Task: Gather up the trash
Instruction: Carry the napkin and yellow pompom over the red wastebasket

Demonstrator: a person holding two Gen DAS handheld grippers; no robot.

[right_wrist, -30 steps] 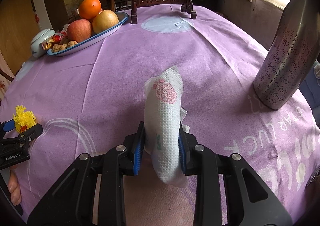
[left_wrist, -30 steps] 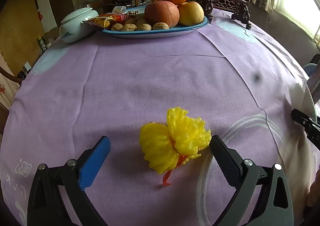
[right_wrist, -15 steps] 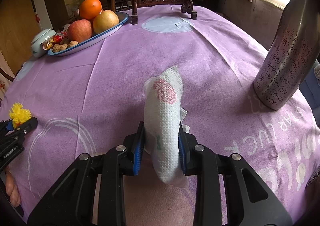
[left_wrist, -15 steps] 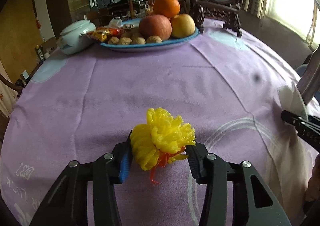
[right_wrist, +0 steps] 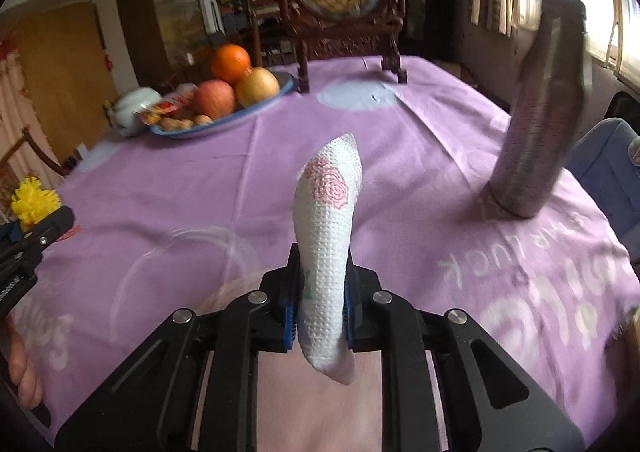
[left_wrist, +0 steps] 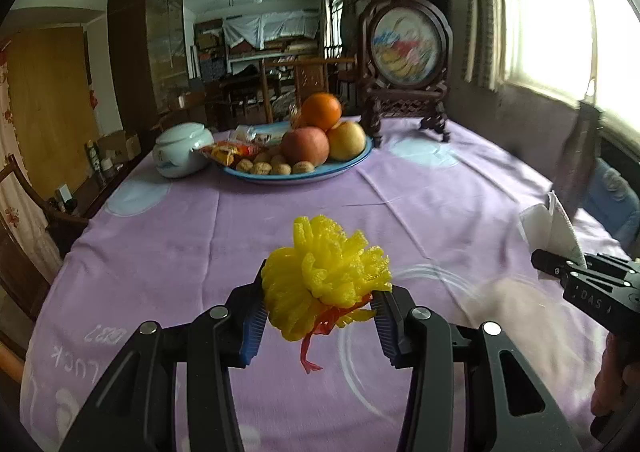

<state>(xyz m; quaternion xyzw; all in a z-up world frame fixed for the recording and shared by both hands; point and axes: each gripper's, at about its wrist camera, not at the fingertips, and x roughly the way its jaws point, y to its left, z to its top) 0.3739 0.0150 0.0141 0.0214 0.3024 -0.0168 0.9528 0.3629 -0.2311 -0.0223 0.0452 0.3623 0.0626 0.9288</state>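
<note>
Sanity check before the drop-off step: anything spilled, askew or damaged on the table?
Nothing stands out. The left gripper is shut on the yellow foam net, the right gripper on the white tissue. The fruit plate and metal bottle stand upright; the bottle's lean looks like fisheye distortion.

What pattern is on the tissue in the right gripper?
White dimpled tissue with a pink rose print near its top, clearest in the right wrist view.

Bare purple-clothed surface (left_wrist: pixel 248 236) lies open ahead toward twelve o'clock. The blue oval fruit platter (left_wrist: pixel 298 175) and white lidded ceramic jar (left_wrist: pixel 181 150) block eleven o'clock; the tall patterned metal flask (right_wrist: pixel 540 120) stands at two o'clock.
</note>
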